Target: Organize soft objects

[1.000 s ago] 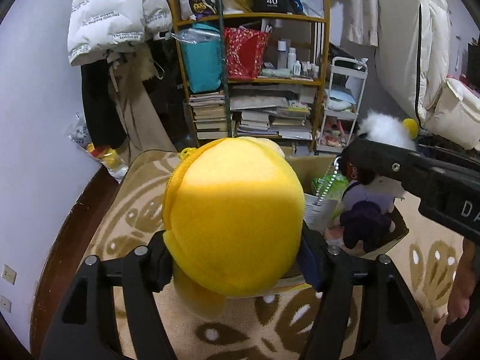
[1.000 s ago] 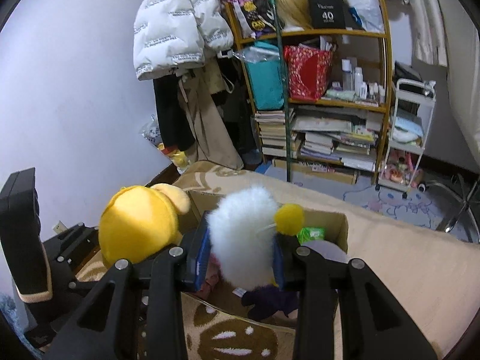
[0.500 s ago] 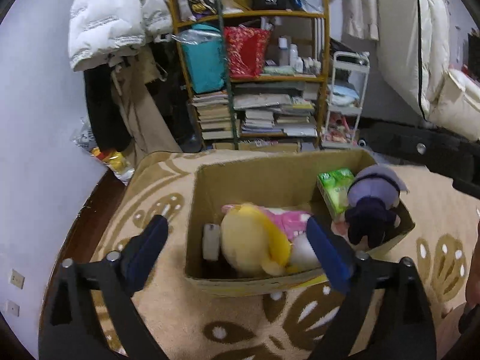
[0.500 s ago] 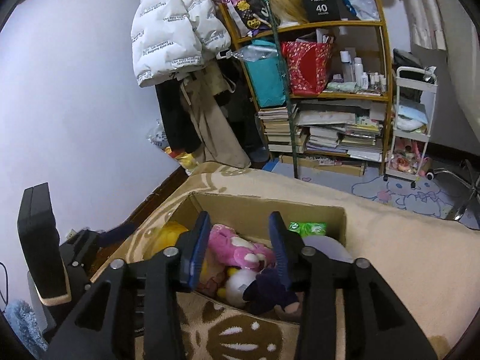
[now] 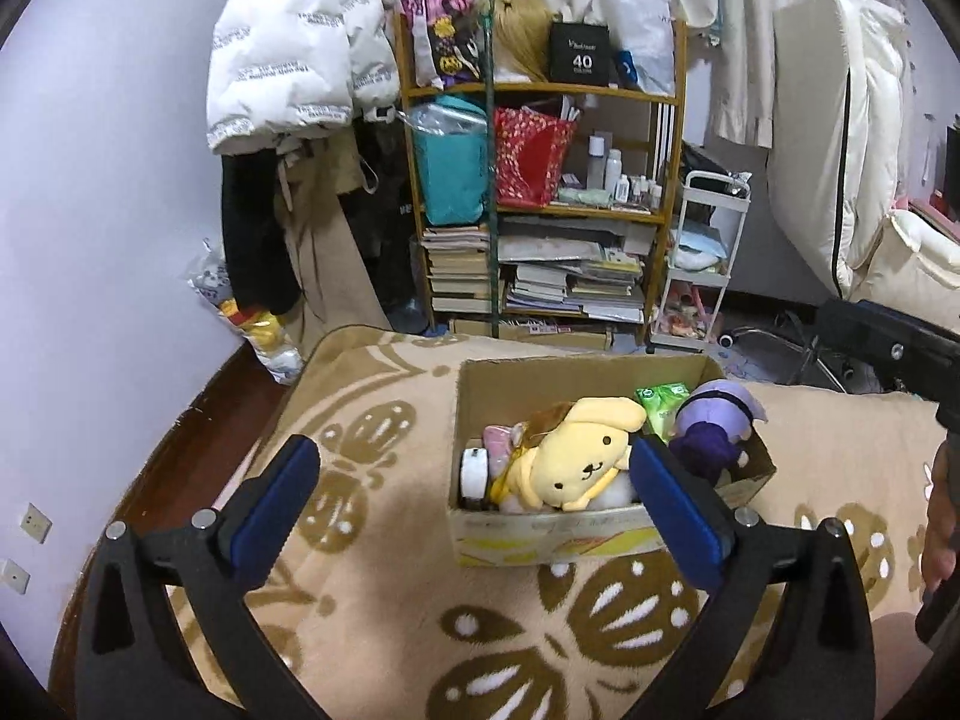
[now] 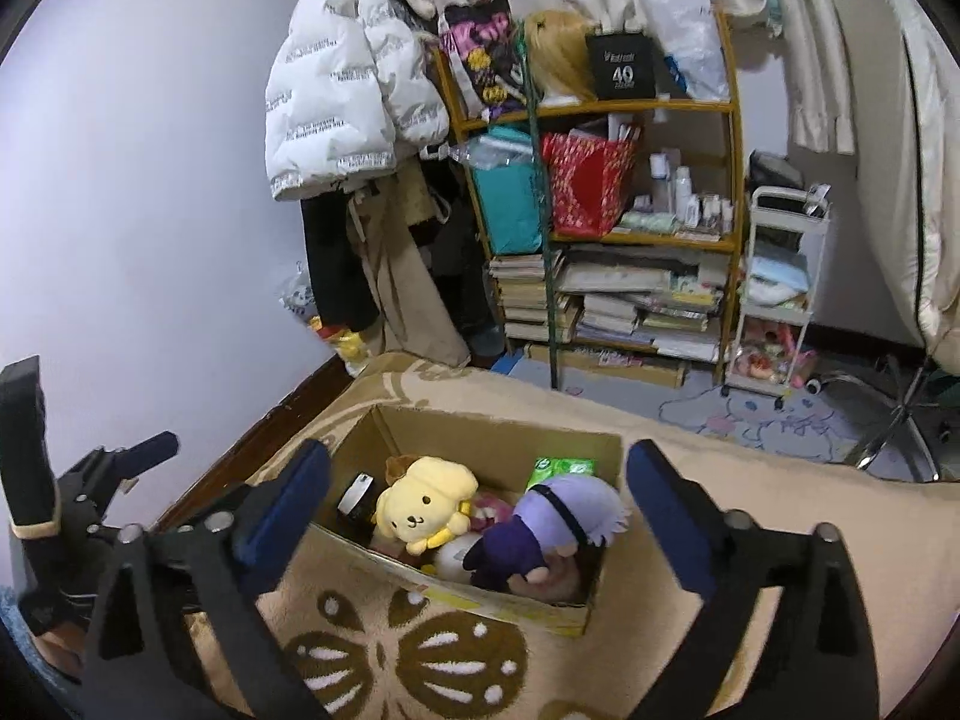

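Note:
An open cardboard box (image 5: 600,531) sits on the patterned blanket. In it lie a yellow dog plush (image 5: 579,456), a purple plush (image 5: 711,429), a pink toy (image 5: 498,441) and a green pack (image 5: 663,399). My left gripper (image 5: 473,450) hovers above and in front of the box, its jaws opening wide with nothing held between them. The right wrist view shows the same box (image 6: 498,438), the yellow plush (image 6: 420,504) and the purple plush (image 6: 546,528). My right gripper (image 6: 479,450) is also opening, empty, above the box.
A beige blanket (image 5: 390,540) with brown leaf shapes covers the surface. Behind stand a crowded bookshelf (image 5: 540,240), a white trolley (image 5: 702,258) and hanging coats (image 5: 282,60). A wall runs along the left. A person's hand (image 5: 942,516) is at the right edge.
The left gripper let go of the yellow plush and the right let go of a white fluffy toy; both fell into the box. Both jaws spread wide and both grippers rose and backed away.

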Demonstrator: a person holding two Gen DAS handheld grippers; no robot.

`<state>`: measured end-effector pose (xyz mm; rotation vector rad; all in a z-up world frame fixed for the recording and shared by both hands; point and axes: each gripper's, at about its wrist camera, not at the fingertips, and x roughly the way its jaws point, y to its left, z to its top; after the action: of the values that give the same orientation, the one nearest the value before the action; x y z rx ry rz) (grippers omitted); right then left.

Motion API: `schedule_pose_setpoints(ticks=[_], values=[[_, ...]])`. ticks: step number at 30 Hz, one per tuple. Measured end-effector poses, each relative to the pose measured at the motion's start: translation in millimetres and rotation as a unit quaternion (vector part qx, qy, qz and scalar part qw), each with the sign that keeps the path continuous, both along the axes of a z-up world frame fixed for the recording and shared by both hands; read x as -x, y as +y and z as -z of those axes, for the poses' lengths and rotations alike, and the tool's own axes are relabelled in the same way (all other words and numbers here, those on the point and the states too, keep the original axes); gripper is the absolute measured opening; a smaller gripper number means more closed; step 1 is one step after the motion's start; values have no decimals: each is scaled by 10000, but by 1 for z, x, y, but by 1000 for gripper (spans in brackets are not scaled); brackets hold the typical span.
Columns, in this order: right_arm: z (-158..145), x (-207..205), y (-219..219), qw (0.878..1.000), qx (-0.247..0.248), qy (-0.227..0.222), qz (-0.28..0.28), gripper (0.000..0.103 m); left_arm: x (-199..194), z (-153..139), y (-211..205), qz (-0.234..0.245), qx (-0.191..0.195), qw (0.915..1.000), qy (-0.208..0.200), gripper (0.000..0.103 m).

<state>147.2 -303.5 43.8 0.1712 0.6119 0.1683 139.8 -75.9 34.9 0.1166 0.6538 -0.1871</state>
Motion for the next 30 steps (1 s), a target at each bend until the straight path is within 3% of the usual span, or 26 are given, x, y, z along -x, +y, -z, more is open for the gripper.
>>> schedule_pose_setpoints(ticks=[7,14,23,30], values=[[-27,35,-1,9994,-7,-338,46,103,43,-25,19,-113,472,9984,-279,102],[-42,81,2,9973,201,-696,150,103,92,-31,26,-211,344,9966,-718,102],[-32,135,4,9955,207,-871,303,103,142,-30,40,-345,497,9900,-1278,102],[-14,159,4,9948,333,-889,359,103,165,-17,48,-226,471,9882,-1442,102]])
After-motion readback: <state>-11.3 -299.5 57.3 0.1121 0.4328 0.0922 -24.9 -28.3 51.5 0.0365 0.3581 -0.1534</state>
